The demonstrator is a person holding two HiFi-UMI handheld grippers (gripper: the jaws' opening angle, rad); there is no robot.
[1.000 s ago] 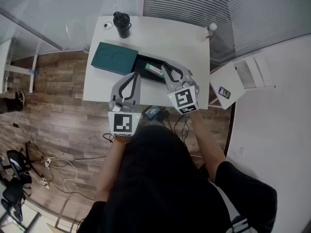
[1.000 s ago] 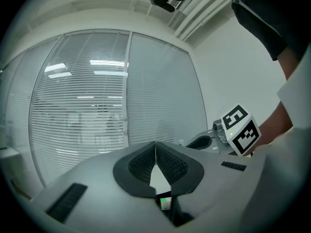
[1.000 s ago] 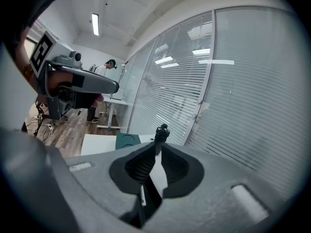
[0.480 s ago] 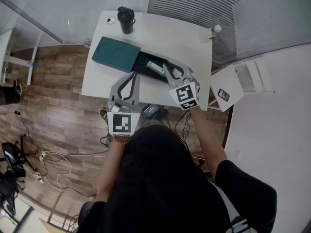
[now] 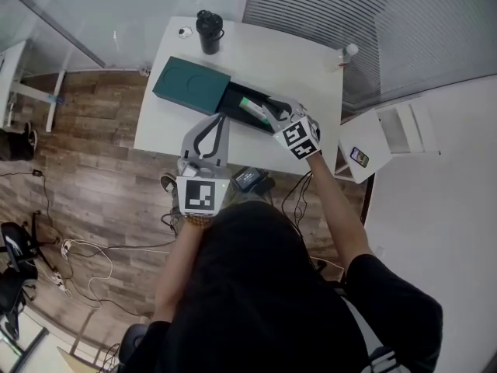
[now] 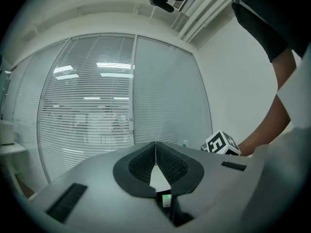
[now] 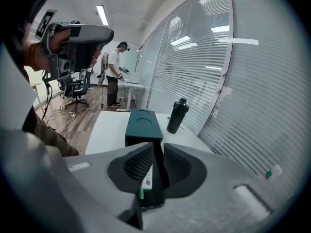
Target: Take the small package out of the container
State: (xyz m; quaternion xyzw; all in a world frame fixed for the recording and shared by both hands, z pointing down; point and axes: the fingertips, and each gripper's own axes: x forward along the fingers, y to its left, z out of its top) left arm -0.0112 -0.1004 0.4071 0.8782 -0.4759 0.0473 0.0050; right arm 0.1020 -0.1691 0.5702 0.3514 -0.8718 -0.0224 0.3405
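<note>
On the white table (image 5: 295, 68) lies an open black container (image 5: 233, 98) with a small white and green package (image 5: 250, 107) inside. My right gripper (image 5: 270, 107) points down into the container's right end, just beside the package. In the right gripper view the right gripper (image 7: 158, 144) has its jaws slightly apart; they have just been opening. The package (image 7: 146, 178) shows low in the gap, and the pads do not press on it. My left gripper (image 5: 208, 124) hangs shut and empty over the table's near edge; in its own view, the left gripper (image 6: 155, 142) has its tips touching.
The dark green lid (image 5: 190, 88) lies left of the container; the lid (image 7: 143, 123) is straight ahead in the right gripper view. A black bottle (image 5: 208, 31) stands at the far edge, a small white bottle (image 5: 347, 51) at the far right corner. A low white stand with a phone (image 5: 359, 156) is on the right.
My right gripper has come down toward the container and now has its tips at the package, jaws a little wider. The left gripper has stayed where it was.
</note>
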